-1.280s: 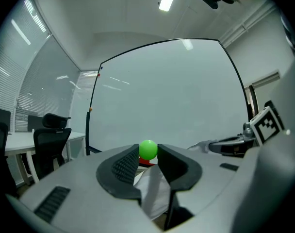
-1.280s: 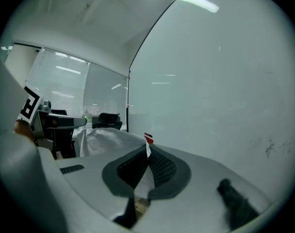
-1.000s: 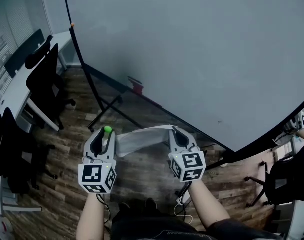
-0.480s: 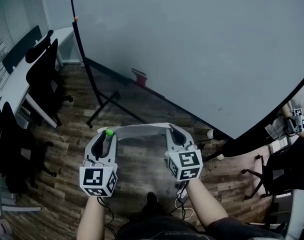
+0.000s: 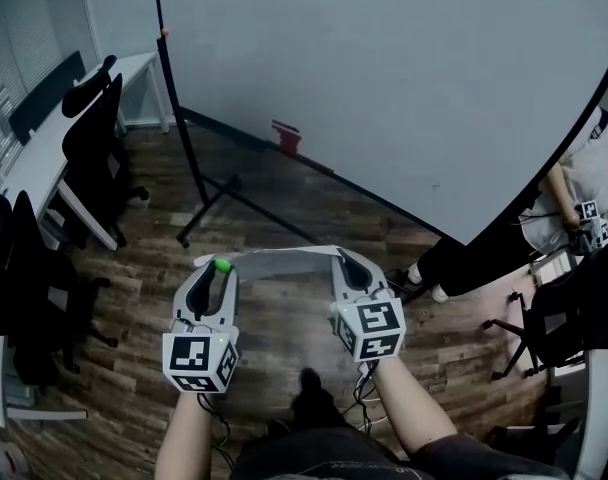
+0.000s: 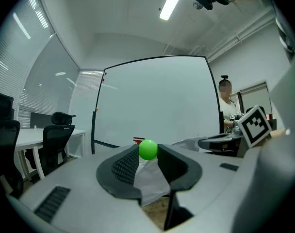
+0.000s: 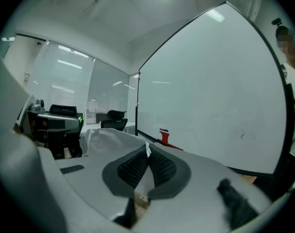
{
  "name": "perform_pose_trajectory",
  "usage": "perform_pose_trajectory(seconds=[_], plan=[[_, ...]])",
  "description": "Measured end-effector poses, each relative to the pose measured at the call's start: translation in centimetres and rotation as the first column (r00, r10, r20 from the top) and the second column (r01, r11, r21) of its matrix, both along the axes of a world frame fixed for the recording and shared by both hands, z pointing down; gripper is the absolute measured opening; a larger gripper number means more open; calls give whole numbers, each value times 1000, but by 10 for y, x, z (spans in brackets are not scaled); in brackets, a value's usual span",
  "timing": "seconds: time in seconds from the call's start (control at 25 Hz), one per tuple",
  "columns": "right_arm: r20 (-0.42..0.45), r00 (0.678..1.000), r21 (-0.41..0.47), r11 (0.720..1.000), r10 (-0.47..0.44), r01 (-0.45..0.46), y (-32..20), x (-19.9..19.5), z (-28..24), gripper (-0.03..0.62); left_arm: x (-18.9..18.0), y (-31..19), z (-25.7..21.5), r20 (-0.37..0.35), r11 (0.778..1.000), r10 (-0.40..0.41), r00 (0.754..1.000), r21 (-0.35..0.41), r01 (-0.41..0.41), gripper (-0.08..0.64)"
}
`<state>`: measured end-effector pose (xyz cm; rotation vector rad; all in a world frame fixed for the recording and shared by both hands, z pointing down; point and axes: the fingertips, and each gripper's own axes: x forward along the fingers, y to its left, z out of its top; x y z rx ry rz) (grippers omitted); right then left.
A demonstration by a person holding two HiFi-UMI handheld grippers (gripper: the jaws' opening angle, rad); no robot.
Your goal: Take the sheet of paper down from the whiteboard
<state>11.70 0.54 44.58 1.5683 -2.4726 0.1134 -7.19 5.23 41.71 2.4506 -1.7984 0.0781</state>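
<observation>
The white sheet of paper [image 5: 281,262] hangs off the whiteboard [image 5: 384,88], stretched between my two grippers above the wooden floor. My left gripper [image 5: 221,269] is shut on a green ball [image 6: 148,149] and the paper's left edge [image 6: 150,182]; the ball sits at the jaw tips. My right gripper [image 5: 343,264] is shut on the sheet's right edge [image 7: 108,139], the paper pinched thin between its ribbed pads [image 7: 161,168]. The whiteboard [image 6: 157,106] stands bare ahead of both grippers, and the right gripper view shows the whiteboard [image 7: 210,91] bare too.
A small red item [image 5: 285,137] sits at the whiteboard's lower edge. Its black stand legs [image 5: 216,206] spread over the floor. Black office chairs [image 5: 92,138] and a white desk [image 5: 39,163] line the left side. A person [image 5: 584,193] and another chair [image 5: 569,323] are at the right.
Both grippers have drawn back from the whiteboard with the paper, which now spans flatter between them. The board looks farther away, and a person has come into view at the right.
</observation>
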Motion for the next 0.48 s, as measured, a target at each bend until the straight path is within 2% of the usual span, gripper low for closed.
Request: perform_pose_trajectory(seconds=[0.48], plan=[[-8, 1000, 9, 1000, -4, 4, 74, -4, -7, 21, -1, 74, -2, -7, 1000, 10, 1000, 18, -10, 127]])
